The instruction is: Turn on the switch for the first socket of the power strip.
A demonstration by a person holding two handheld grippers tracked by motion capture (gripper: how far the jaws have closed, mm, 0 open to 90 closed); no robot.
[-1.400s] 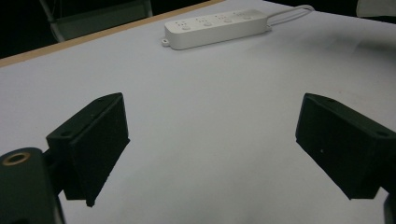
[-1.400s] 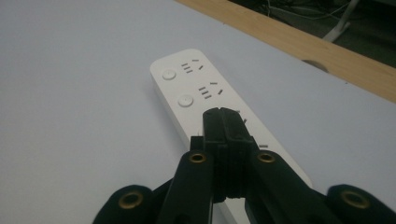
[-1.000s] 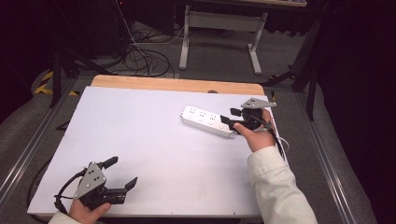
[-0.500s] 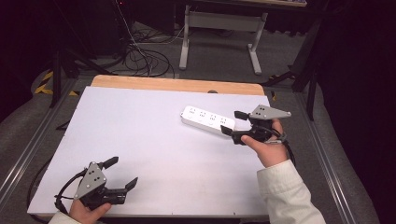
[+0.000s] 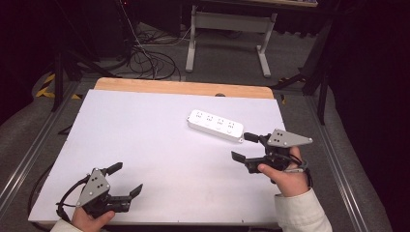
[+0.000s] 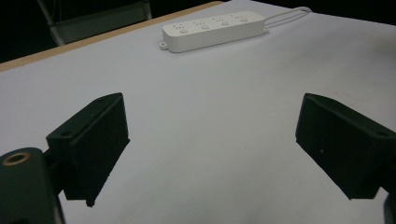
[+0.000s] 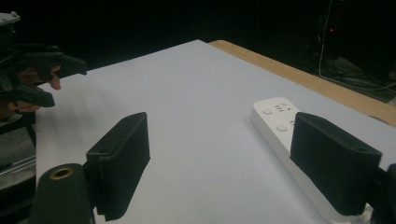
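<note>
Near edge first: left gripper (image 5: 119,180) parked at about 7 o'clock on the white table top (image 5: 159,145), jaws spread wide, holding nothing, hand (image 5: 89,220) low at the table's front lip, cable looping off its rear. Aimed toward 2 o'clock across the bare sheet, well apart from anything.

Mid-right, about 4 o'clock: right gripper (image 5: 244,147) also released, jaws apart with nothing between, grey three-cornered plate (image 5: 286,139) on top, hand (image 5: 285,175) under it, pale sleeve (image 5: 302,215) entering from the bottom. Nose pointing toward 10 o'clock. Upper jaw tip just beside the near-right end of the strip, contact not resolvable from above; in the right gripper view, right jaw overlapping the strip's end.

Farther, about 1 o'clock from table centre: white power strip (image 5: 216,125) lying flat, long axis running 10 to 4 o'clock, sockets up, thin white cord (image 6: 287,13) leaving its right end. Wooden table edge (image 5: 183,88) beyond at 12.

Step, as judged: hovering beside the power strip's end, no grasp made. Next likely needs a short advance toward 10–11 o'clock, jaws straddling the strip's width, then clamping; risk of snagging the cord or nudging the strip askew.
</note>
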